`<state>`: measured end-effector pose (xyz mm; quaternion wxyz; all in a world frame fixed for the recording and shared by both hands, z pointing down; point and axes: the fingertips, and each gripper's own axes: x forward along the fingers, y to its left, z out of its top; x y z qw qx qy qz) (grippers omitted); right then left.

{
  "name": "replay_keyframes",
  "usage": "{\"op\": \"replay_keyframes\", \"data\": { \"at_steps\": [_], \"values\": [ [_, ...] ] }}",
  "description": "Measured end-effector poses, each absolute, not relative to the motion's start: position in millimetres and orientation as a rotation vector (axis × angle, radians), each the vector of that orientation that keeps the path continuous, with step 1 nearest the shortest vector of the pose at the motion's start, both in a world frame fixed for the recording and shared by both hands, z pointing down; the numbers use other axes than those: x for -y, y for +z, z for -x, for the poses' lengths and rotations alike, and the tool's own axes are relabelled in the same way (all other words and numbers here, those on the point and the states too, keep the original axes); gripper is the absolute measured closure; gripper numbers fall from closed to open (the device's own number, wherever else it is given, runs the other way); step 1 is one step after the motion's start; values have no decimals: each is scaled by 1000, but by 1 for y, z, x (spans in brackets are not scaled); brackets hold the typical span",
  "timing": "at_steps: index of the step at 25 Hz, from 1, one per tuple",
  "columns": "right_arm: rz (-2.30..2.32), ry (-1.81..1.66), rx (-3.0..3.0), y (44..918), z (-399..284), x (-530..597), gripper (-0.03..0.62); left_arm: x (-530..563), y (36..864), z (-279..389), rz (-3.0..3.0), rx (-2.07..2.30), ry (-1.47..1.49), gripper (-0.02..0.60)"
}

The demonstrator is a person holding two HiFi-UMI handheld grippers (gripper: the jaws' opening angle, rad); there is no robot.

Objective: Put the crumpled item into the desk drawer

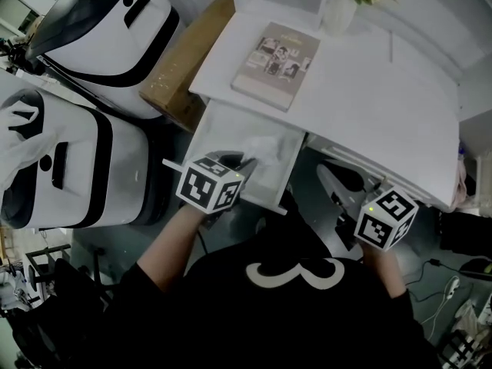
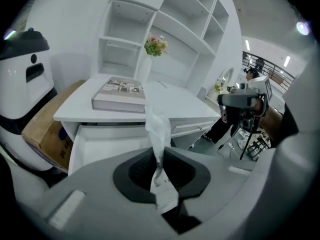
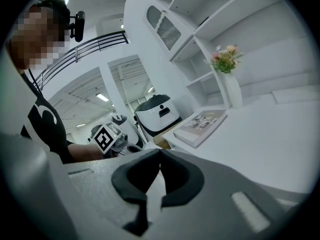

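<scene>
The crumpled item [image 2: 158, 126], a thin white wad, sticks up from between the jaws of my left gripper [image 2: 159, 156], which is shut on it. In the head view the crumpled item [image 1: 265, 147] hangs over the open white desk drawer [image 1: 223, 125], with the left gripper [image 1: 241, 161] just above the drawer's front part. From the left gripper view the drawer [image 2: 95, 146] lies open below and ahead. My right gripper [image 1: 329, 177] is lower right of the drawer, in front of the desk [image 1: 384, 91]. The right gripper [image 3: 160, 153] has its jaws together with nothing between them.
A book [image 1: 277, 54] lies on the desk, a vase of flowers [image 1: 342, 2] behind it. A cardboard box [image 1: 184, 60] and two big white machines [image 1: 100, 29] [image 1: 69, 167] stand left of the desk. White shelves [image 2: 165, 19] rise at the back.
</scene>
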<state>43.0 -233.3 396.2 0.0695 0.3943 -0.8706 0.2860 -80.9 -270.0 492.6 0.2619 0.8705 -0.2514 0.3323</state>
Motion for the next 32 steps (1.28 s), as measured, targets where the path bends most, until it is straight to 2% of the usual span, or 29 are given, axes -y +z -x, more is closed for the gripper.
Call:
{"op": "replay_keyframes", "data": {
  "at_steps": [16,32],
  "values": [
    [-1157,1008,2574,438,-75,269,592,316,572,48,-2284,489,1276,537],
    [-1118,1088,2546,463,-85,279,592,335,656,42,-2196,299,1477,536]
  ]
}}
